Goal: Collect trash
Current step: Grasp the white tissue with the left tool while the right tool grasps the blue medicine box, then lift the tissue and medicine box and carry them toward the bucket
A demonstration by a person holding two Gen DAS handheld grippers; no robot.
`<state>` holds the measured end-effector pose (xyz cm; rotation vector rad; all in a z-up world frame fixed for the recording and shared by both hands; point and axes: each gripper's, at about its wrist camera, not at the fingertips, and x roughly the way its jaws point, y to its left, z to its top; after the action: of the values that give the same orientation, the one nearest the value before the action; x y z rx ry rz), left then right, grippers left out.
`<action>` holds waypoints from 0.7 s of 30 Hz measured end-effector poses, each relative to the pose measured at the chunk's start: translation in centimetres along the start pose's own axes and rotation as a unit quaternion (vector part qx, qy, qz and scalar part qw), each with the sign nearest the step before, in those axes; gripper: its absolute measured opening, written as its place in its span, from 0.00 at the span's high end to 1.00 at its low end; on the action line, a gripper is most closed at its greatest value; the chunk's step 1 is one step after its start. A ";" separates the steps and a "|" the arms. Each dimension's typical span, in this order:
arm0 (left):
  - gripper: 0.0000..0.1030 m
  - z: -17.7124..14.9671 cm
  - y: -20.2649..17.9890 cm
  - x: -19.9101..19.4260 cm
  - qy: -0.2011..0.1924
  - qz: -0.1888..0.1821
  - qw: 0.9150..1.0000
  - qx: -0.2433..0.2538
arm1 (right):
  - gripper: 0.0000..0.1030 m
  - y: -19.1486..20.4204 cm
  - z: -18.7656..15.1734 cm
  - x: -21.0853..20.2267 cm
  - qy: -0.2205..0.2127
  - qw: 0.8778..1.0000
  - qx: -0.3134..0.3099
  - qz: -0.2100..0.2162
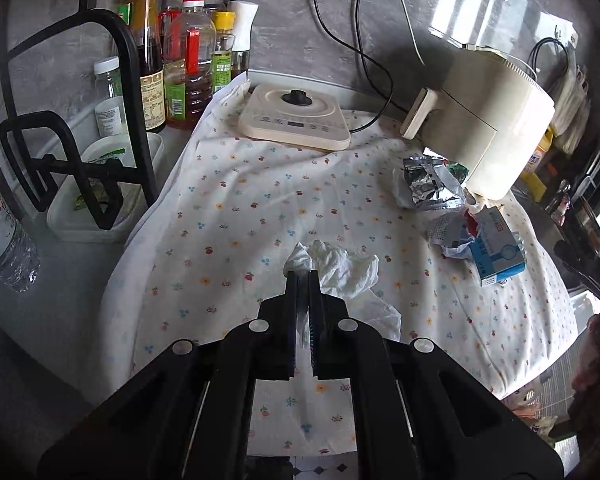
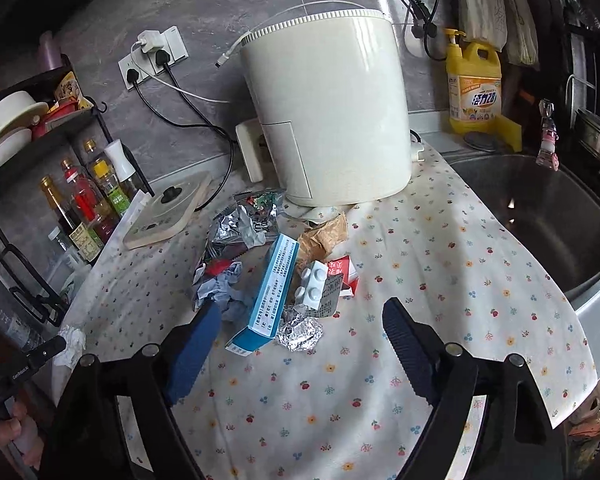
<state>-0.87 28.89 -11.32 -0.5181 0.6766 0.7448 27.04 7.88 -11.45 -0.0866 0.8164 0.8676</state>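
Note:
My left gripper (image 1: pixel 303 276) is shut on a crumpled white tissue (image 1: pixel 342 266) over the floral cloth (image 1: pixel 260 200); it also shows in the right wrist view (image 2: pixel 62 338) with the tissue (image 2: pixel 73 342) at its tip. My right gripper (image 2: pixel 300 316) is open and empty, its fingers either side of a blue medicine box (image 2: pixel 270 300) and a foil ball (image 2: pixel 300 332). Around them lie a white blister pack (image 2: pixel 312 286), a crumpled paper (image 2: pixel 220 286), a silver foil wrapper (image 2: pixel 244 226), a brown wrapper (image 2: pixel 324 236) and a red carton (image 2: pixel 346 276).
A cream air fryer (image 2: pixel 328 112) stands behind the trash. An induction cooker (image 1: pixel 296 118) sits at the back. Sauce bottles (image 1: pixel 180 60) and a black rack (image 1: pixel 80 140) stand left. A steel sink (image 2: pixel 540 220) lies right, with a yellow detergent bottle (image 2: pixel 474 84) behind it.

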 end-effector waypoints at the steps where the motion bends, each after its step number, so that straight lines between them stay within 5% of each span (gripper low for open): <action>1: 0.94 0.0 0.3 0.1 0.001 0.000 1.000 -0.002 | 0.29 0.2 0.3 0.6 0.005 1.000 0.002 0.005; 6: 0.94 0.0 1.1 0.7 0.006 0.000 1.000 -0.004 | 0.51 0.8 1.0 3.3 0.044 0.998 0.022 0.027; 14: 0.94 0.0 1.6 1.2 0.010 -0.002 1.000 -0.005 | 0.54 1.0 -0.3 5.9 0.094 0.993 0.059 0.039; 18: 0.94 -0.2 1.7 1.3 0.012 -0.001 1.000 -0.006 | 0.74 1.4 -0.4 6.7 0.104 0.993 0.046 0.035; 21: 0.94 -0.2 1.4 0.9 0.009 -0.003 1.000 -0.005 | 0.79 1.6 0.1 5.8 0.088 0.995 0.042 0.031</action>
<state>-1.50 30.04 -12.38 -0.5360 0.6883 0.7381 28.13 12.67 -14.86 -0.0650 1.0248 0.8915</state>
